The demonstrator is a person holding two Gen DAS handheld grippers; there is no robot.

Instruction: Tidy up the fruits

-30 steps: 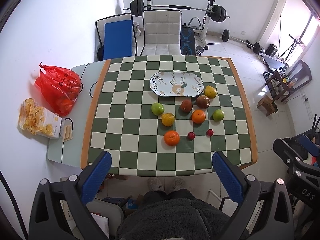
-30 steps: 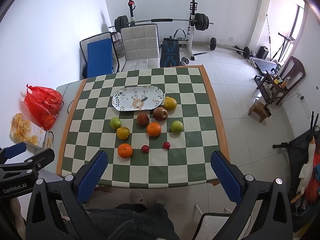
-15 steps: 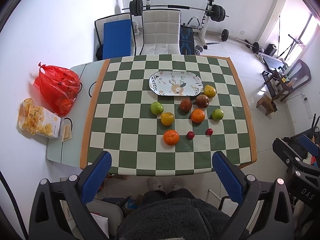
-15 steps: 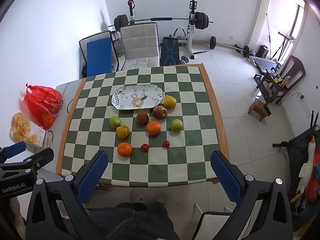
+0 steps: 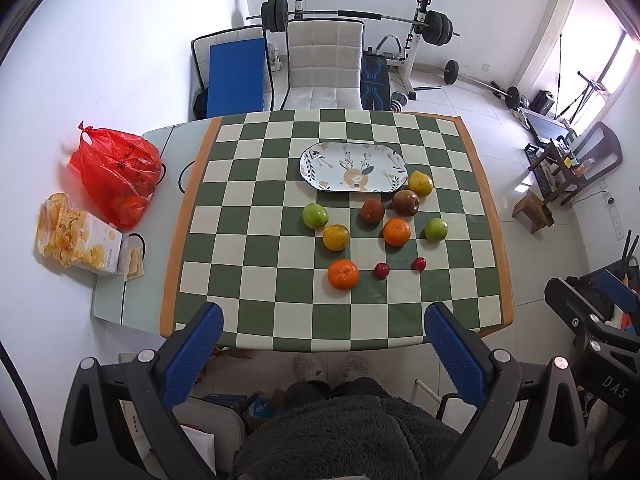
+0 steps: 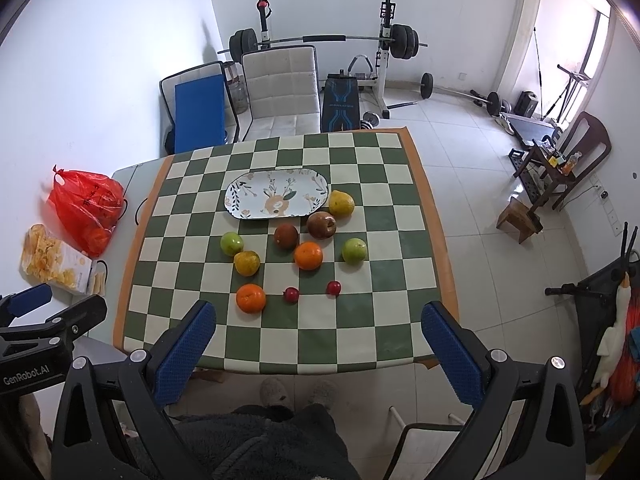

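Several fruits lie loose on the green-and-cream checked table (image 5: 248, 288): an orange (image 5: 343, 274) nearest me, two small red fruits (image 5: 382, 269), a yellow-orange citrus (image 5: 335, 237), a green apple (image 5: 315, 215), a second orange (image 5: 396, 232), a second green apple (image 5: 435, 229), two dark red fruits (image 5: 373, 211) and a yellow pear (image 5: 420, 183). An empty oval floral plate (image 5: 320, 160) lies behind them. My left gripper (image 5: 323, 350) and right gripper (image 6: 319, 346) are open and empty, high above the table's near edge. The plate (image 6: 240, 196) and fruits also show in the right wrist view.
A red plastic bag (image 5: 116, 176) and a box of chips (image 5: 76, 238) sit on the side table at the left. A grey chair (image 5: 324, 64), a blue cushion and a barbell rack stand behind the table. My legs and slippers (image 5: 330, 366) are below the near edge.
Both views have shifted very slightly, so the table sits a touch higher in frame. No fruit has moved and both grippers stay open.
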